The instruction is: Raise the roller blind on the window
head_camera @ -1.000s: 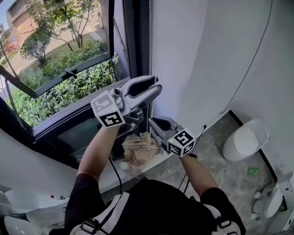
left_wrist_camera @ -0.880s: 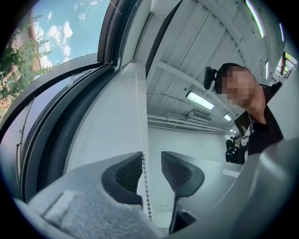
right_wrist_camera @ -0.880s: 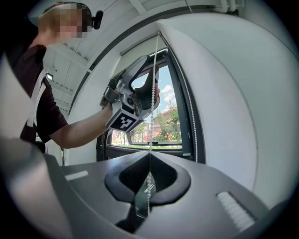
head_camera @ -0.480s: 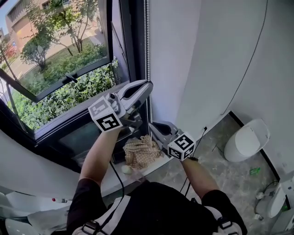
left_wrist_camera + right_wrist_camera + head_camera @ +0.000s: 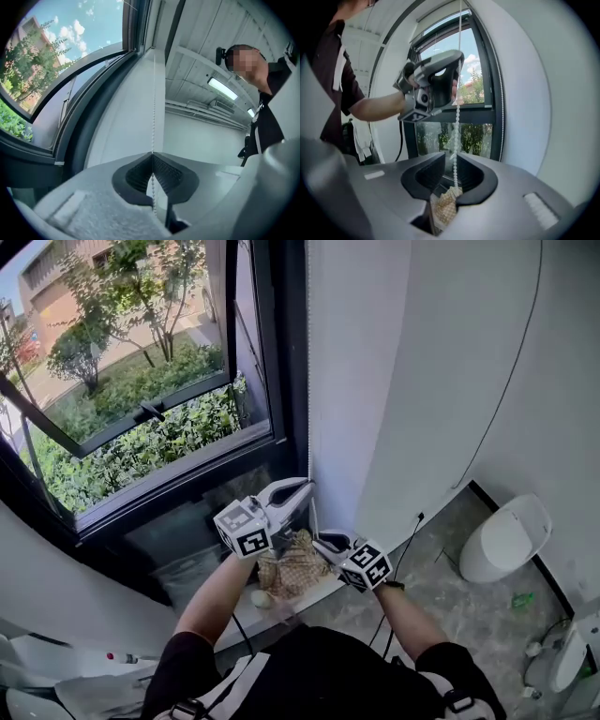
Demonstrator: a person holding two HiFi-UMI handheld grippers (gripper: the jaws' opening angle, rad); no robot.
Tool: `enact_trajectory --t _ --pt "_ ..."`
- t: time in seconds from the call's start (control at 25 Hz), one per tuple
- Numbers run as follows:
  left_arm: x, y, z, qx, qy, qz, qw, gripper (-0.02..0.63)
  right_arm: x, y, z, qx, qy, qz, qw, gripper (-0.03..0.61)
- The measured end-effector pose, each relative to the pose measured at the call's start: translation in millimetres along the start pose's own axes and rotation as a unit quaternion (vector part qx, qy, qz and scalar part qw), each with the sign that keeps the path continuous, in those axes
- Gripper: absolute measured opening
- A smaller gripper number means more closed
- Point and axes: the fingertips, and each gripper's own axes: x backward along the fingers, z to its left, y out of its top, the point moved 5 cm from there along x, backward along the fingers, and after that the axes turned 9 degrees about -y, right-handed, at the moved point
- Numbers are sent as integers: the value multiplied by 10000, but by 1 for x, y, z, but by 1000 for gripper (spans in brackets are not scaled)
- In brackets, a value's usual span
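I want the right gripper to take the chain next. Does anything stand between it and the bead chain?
Nothing visible does. The bead chain already hangs between the jaws of the right gripper, which have just been opening and do not press it. The left gripper is shut on the same chain higher up.

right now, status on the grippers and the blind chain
Left gripper shut on the bead chain. Right gripper jaws just opening, chain loose between them. Checked cloth lies below the grippers.

I see a dark-framed window (image 5: 281,352) onto sunlit shrubs (image 5: 141,446), white walls (image 5: 422,362), grey marbled floor (image 5: 450,606), ceiling strip light (image 5: 224,89)
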Motion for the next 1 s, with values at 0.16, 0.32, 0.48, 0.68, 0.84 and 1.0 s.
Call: enact_trajectory --t 0.16,0.32,0.48,0.68,0.84,1.0 --pt "5 5 3 -58 147 -14 9999 6 31 61 -13 -464 -12 -1247 9911 109" --pt "4 9 1 -85 130 36 9999 6 59 142 -19 -159 -105 -2327 9724 109" --pt "4 7 1 -92 9 15 10000 6 63 205 -26 -8 -250 -2980 9542 109" --pt "5 3 4 -59 4 51 10000 6 51 243 -30 -423 -119 -3235 9452 115" --pt "-2 2 -2 16 -19 151 9999 6 47 253 -32 -468 -160 -3202 9461 47" --pt "-4 0 2 -16 -70 111 9999 6 48 255 -35 -337 -266 -3197 9466 17"
